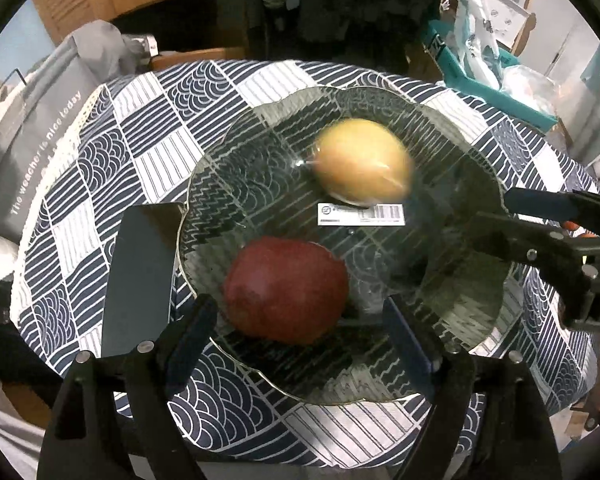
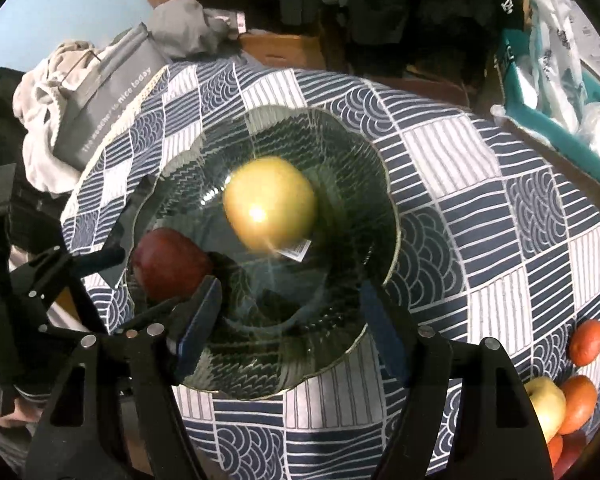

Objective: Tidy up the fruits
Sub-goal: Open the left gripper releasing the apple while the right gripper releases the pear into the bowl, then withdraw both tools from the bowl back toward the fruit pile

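Right wrist only: loose fruits (image 2: 568, 400) beside bowl (image 2: 388, 184)

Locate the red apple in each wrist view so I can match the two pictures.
Left wrist view: red apple sits low and centre-left in the glass bowl, just ahead of the left tongs.
Right wrist view: red apple lies at the bowl's left edge.
Shared landmark: the yellow apple with the barcode label.
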A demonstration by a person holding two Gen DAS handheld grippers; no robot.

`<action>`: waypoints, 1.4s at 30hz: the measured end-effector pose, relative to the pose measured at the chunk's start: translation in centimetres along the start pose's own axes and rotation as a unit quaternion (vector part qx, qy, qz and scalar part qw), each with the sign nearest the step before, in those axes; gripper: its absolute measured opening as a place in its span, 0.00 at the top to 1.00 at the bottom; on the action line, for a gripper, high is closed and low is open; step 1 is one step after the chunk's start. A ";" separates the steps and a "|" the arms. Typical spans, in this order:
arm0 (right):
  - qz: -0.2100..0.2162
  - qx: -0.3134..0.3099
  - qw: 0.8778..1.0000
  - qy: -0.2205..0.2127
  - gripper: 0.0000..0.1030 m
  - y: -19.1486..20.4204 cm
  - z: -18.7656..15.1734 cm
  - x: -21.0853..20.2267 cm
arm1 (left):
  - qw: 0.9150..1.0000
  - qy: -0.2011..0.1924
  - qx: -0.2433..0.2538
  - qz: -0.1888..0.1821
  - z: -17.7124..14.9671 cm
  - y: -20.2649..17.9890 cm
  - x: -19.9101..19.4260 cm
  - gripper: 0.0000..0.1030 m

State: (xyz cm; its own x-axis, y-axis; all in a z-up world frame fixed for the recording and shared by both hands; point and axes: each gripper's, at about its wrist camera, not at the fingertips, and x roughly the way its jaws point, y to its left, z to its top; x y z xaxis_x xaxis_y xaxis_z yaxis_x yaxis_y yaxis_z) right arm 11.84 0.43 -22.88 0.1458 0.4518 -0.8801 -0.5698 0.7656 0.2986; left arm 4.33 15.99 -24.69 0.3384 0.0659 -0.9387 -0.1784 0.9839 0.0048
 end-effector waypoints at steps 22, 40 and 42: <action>-0.118 -0.006 0.989 -0.091 0.29 -0.8 -2.1 -9.8 | 0.996 -0.072 0.027 -0.048 1.2 -4.8 -6.8 0.16; -0.167 0.023 0.977 -0.130 0.28 -3.6 -6.2 -17.0 | 0.989 -0.107 0.057 -0.089 1.7 -9.8 -11.5 0.16; -0.171 0.025 0.975 -0.136 0.28 -3.9 -6.6 -17.7 | 0.988 -0.114 0.062 -0.086 1.7 -10.3 -12.0 0.16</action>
State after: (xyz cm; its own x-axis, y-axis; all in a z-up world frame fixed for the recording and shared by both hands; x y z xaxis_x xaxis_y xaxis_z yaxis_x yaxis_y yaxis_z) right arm 6.13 -13.57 -10.91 0.5343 0.2655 -0.8025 -0.4108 0.9113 0.0280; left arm 3.68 5.40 -12.85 0.5549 -0.0817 -0.8279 0.0088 0.9957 -0.0924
